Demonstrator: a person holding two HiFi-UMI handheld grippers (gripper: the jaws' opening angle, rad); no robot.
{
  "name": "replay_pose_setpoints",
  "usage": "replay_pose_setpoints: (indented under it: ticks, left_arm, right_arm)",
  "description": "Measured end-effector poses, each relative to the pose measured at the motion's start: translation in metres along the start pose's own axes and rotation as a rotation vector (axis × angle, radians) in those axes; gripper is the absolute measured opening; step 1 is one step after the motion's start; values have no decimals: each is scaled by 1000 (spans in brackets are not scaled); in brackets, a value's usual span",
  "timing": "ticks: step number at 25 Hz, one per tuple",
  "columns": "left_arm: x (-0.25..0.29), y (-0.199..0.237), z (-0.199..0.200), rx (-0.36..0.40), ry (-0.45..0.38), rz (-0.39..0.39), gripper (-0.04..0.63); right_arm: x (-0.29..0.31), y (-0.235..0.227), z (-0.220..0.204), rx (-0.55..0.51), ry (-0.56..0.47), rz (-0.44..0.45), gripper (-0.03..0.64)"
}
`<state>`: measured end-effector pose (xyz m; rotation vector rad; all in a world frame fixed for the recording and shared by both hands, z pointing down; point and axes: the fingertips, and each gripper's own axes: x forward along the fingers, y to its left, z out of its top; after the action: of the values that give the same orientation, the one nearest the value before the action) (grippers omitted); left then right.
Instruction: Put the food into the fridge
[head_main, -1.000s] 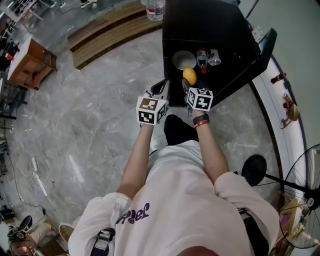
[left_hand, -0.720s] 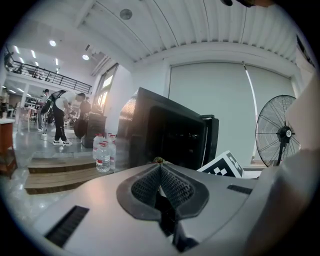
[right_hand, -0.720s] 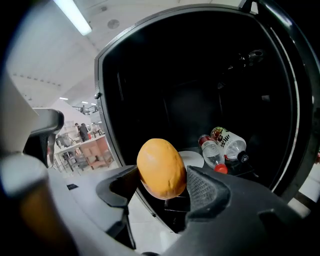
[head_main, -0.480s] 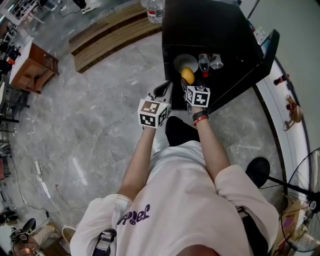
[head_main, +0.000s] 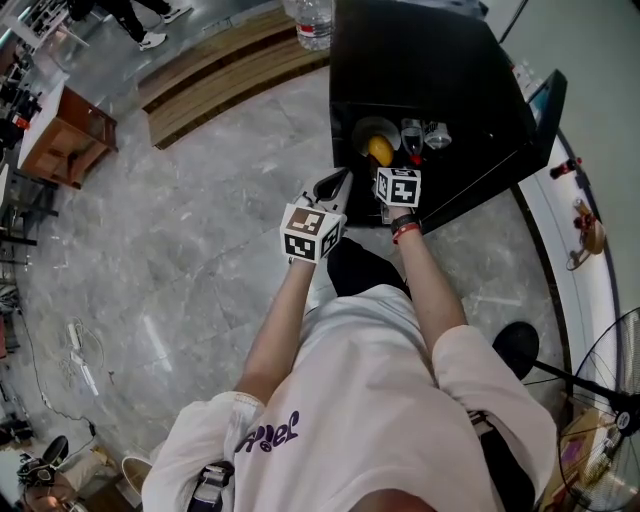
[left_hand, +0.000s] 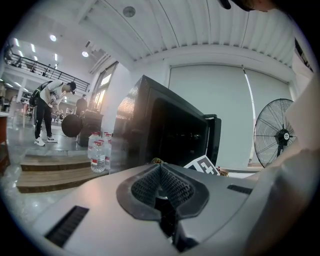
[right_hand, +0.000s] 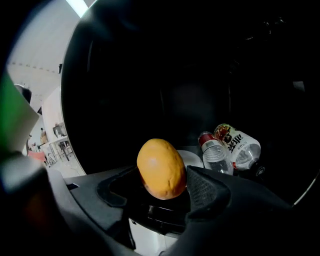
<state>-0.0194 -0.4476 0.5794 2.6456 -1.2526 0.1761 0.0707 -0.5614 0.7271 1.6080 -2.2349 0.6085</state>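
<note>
My right claw (right_hand: 162, 194) clamped on yellow-orange fruit (right_hand: 161, 169) in fridge (head_main: 430, 60); bottles (right_hand: 232, 147) at 2 o'clock; left claw (left_hand: 161, 186) closed, empty

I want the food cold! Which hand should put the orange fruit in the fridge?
Right. The right gripper holds the fruit at the mouth of the open fridge. The left gripper is shut, empty, and outside the fridge.

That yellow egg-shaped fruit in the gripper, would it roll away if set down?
Probably: the yellow fruit looks smooth and rounded, so it may roll. It seems firm, showing no dent in the right gripper's hold.
</note>
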Motion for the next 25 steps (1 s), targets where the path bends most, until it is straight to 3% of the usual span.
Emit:
replay_pose_setpoints:
  ticks: [13, 25]
  left_arm:
    - [8, 1, -8, 0, 18, -25, 19]
    - [2, 9, -11, 6, 32, -2, 19]
  right_arm:
    - [51, -16, -4, -76, 83, -8, 321]
    - [62, -25, 0, -103, 153, -57, 329]
